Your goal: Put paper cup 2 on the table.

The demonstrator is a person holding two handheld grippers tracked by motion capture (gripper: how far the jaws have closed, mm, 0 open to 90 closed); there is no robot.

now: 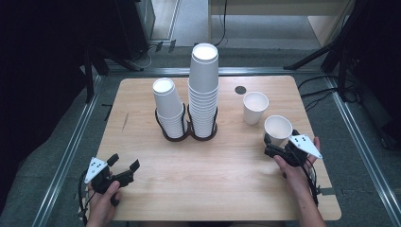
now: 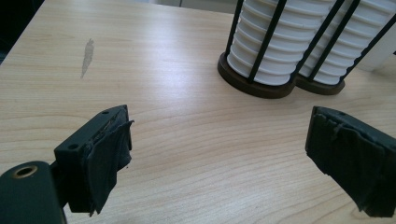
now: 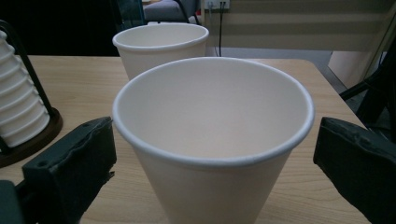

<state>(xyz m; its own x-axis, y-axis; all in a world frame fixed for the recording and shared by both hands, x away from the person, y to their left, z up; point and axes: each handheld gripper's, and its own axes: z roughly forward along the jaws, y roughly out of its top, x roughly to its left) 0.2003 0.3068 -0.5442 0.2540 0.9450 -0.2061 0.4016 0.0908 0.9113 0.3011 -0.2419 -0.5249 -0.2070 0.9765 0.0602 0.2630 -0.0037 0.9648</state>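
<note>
- while the right gripper (image 1: 273,147) sits at the table's right edge, its jaws stand wide apart on either side of the near paper cup (image 1: 277,129), and in the right gripper view there's a clear gap between each black pad and the cup wall (image 3: 210,154), so nothing is pinched.
- that near cup stands upright and mouth-up on the wooden table (image 1: 213,165), empty inside, just ahead of the right hand (image 1: 295,172).
- behind it and a touch toward the middle, a second paper cup (image 1: 255,108) stands upright too, close by but not touching; the right gripper view shows it right behind the near cup's rim (image 3: 161,46).
- over on the left, the left gripper (image 1: 124,166) rests low near the table's front left corner, held in the left hand (image 1: 101,205), jaws parted with only bare wood between them.
- its own view looks across the table (image 2: 187,140) at the foot of the cup holder (image 2: 280,86).
- centre table, the holder (image 1: 189,132) is a dark double base with thin black bars; the tall stack (image 1: 204,90) of white cups fills its right ring, and the short stack (image 1: 168,106) fills its left ring, leaning a little.
- a small dark round spot (image 1: 240,90) lies on the wood beyond the far cup.
</note>
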